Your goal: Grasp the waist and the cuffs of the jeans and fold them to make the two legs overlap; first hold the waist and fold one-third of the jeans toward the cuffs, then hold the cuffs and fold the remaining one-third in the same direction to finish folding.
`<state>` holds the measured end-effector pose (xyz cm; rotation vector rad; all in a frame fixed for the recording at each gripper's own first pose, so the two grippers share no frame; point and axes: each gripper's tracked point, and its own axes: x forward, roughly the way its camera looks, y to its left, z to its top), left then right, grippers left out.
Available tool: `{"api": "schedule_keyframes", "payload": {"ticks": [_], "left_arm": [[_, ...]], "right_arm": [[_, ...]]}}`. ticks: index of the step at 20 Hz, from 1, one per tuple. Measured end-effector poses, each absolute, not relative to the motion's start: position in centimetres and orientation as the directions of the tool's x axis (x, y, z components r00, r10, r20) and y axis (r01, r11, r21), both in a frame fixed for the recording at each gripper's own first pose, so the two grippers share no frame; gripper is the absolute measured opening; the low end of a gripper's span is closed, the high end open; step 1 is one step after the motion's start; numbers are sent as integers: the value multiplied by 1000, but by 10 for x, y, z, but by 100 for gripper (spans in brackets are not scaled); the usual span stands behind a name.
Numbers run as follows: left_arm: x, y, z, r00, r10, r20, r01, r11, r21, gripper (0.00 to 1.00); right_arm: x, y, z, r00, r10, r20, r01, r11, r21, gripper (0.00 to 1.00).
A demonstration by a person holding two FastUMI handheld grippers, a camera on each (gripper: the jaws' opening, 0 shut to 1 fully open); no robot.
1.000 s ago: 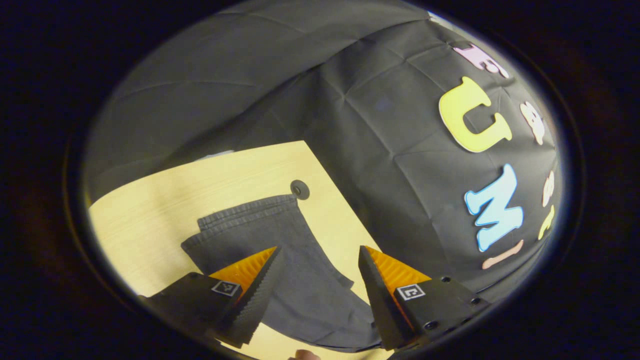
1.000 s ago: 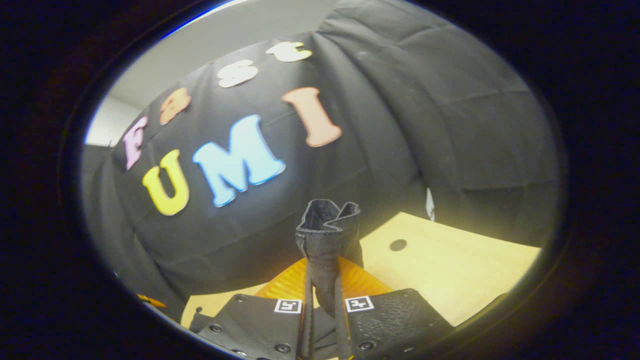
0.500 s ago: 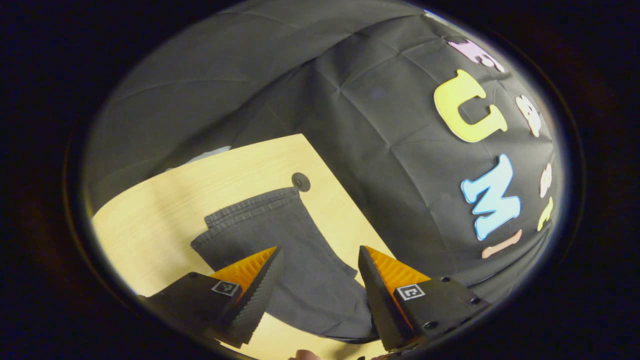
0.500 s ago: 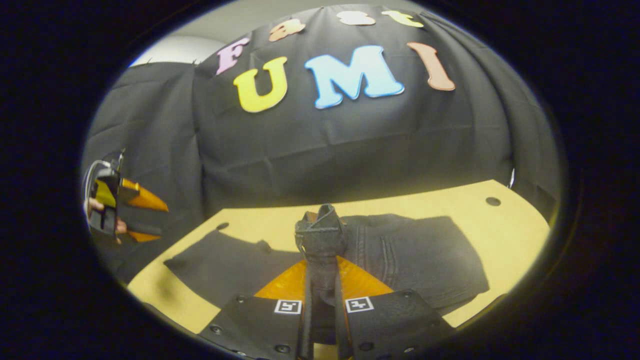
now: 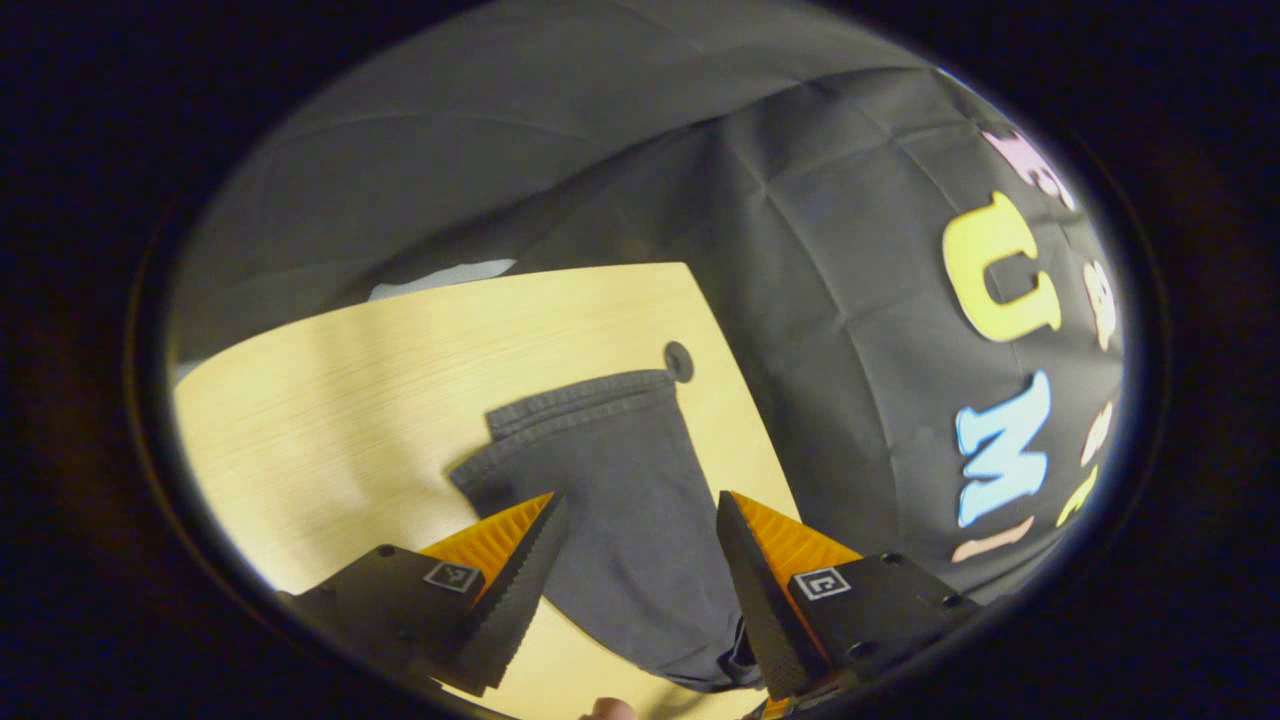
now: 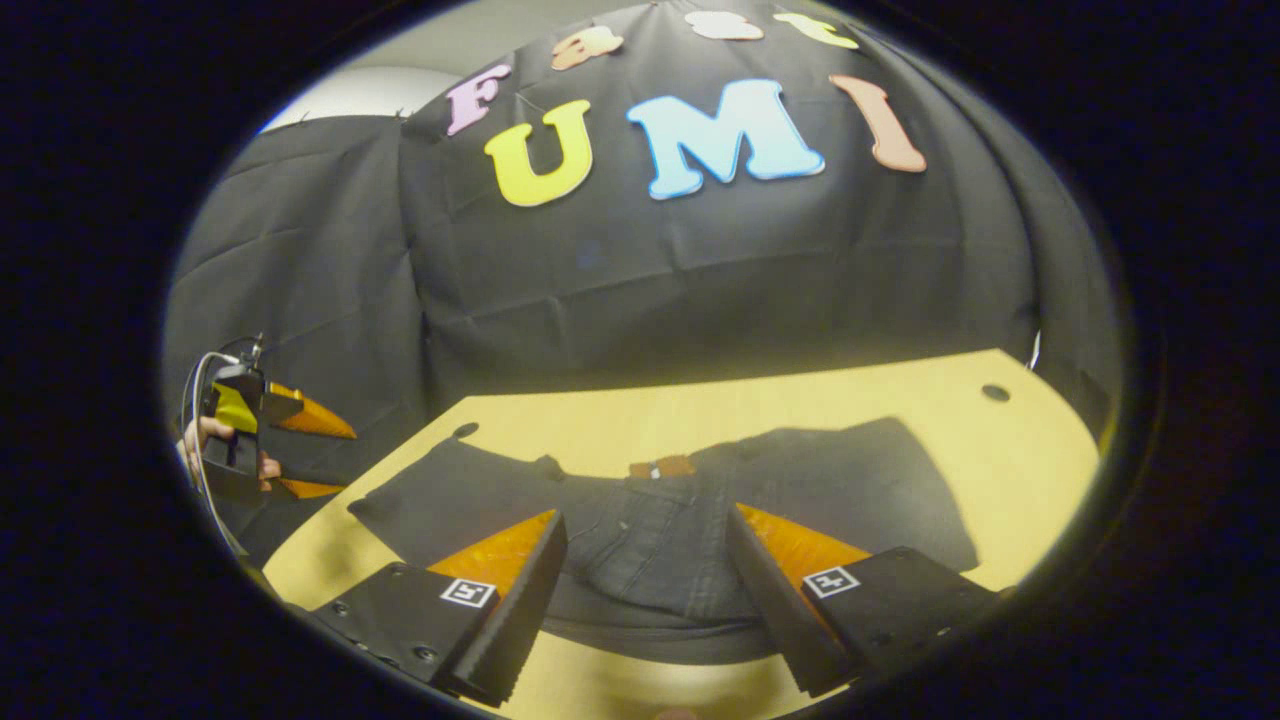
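Dark grey jeans (image 6: pixel 690 520) lie flat on the wooden table (image 6: pixel 800 400), with the waist part laid over the legs and a small brown patch (image 6: pixel 660 467) showing. My right gripper (image 6: pixel 645 513) hovers open just above the folded waist, nothing between its fingers. In the left gripper view the stacked cuffs (image 5: pixel 585 400) point toward the table's far corner, and the legs (image 5: pixel 640 520) run back under my left gripper (image 5: pixel 636 497), which is open above them. The left gripper (image 6: pixel 325 462) also appears far left in the right gripper view, held by a hand (image 6: pixel 205 435), off the table's end.
Round cable holes sit in the tabletop: one (image 5: pixel 679 360) beside the cuffs, one (image 6: pixel 995 392) at the right corner, one (image 6: pixel 465 430) at the left. Black cloth walls close in behind and beside the table. Bare wood (image 5: pixel 350 400) lies left of the cuffs.
My right gripper, shut on the bunched waist a second ago, swung it over the legs, then opened and let it drop flat. The left gripper stayed open and shifted slightly over the legs.
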<state>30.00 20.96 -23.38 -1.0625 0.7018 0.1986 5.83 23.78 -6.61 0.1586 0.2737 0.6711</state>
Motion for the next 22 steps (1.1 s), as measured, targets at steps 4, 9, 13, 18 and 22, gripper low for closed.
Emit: {"api": "schedule_keyframes", "payload": {"ticks": [4,9,13,18,22], "left_arm": [[279,249,-270,725,-129,-677,-604,354,-714,94],[293,245,-301,727,-133,-673,-613,316,-724,98],[325,249,-298,779,-152,-608,-537,338,-773,95],[363,224,-299,818,-224,-530,-411,418,-811,93],[379,195,-303,820,-241,-519,-338,527,-780,80]], "right_arm": [[63,197,-37,794,580,-182,-549,813,196,95],[71,177,-36,821,530,-214,-497,847,191,95],[79,162,-28,849,484,-212,-452,873,185,95],[94,142,-28,871,422,-253,-381,904,196,95],[96,133,-30,874,396,-282,-354,916,189,95]]}}
